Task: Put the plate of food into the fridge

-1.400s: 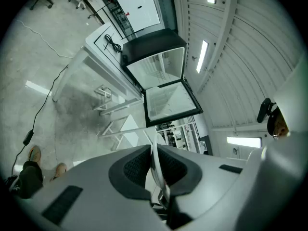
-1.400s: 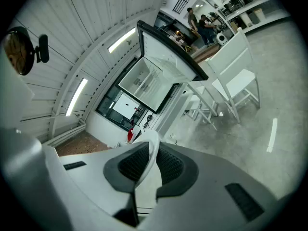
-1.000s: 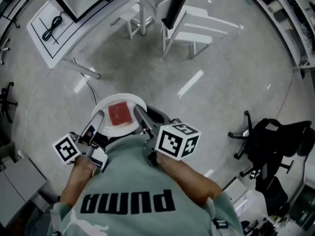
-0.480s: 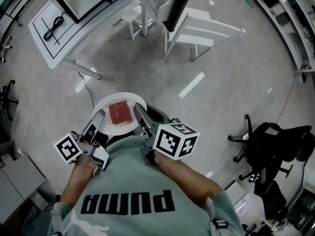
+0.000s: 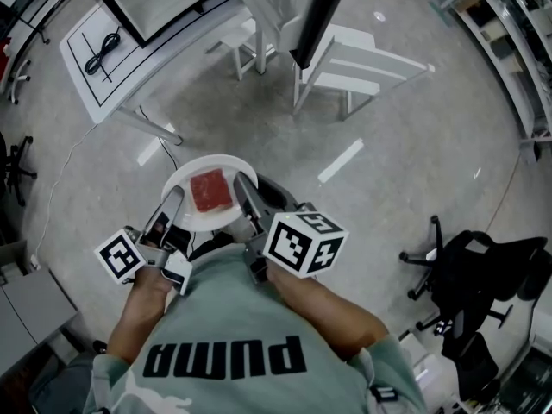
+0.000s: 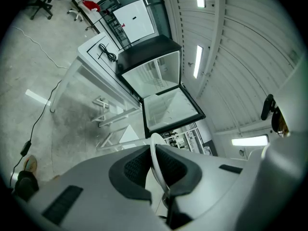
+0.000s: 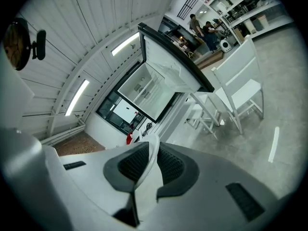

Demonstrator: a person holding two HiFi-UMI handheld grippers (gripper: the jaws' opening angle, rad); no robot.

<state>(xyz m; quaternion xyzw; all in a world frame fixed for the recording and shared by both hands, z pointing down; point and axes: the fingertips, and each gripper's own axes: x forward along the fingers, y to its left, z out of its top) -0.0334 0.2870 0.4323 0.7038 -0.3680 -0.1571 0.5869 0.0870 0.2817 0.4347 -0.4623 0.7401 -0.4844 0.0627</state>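
Nearest the camera, the pale green sweatshirt of the person is seen from above, with both forearms held forward. A round white plate is carried level in front of the body, well above the grey concrete floor, and a flat square red piece of food lies at its middle. The left gripper is clamped on the plate's left rim, its two dark ribbed pads pressed against the thin white edge with only that edge between them. The right gripper is closed in the same way on the right rim, so the plate is held from both sides. Farther ahead, white slatted chairs stand on the floor. Beyond them, a black-framed fridge is seen with its door swung wide open and its pale interior exposed, beside a white table on which a coiled black cable lies. The plate is well apart from the fridge. Off to the right, a black office chair stands.
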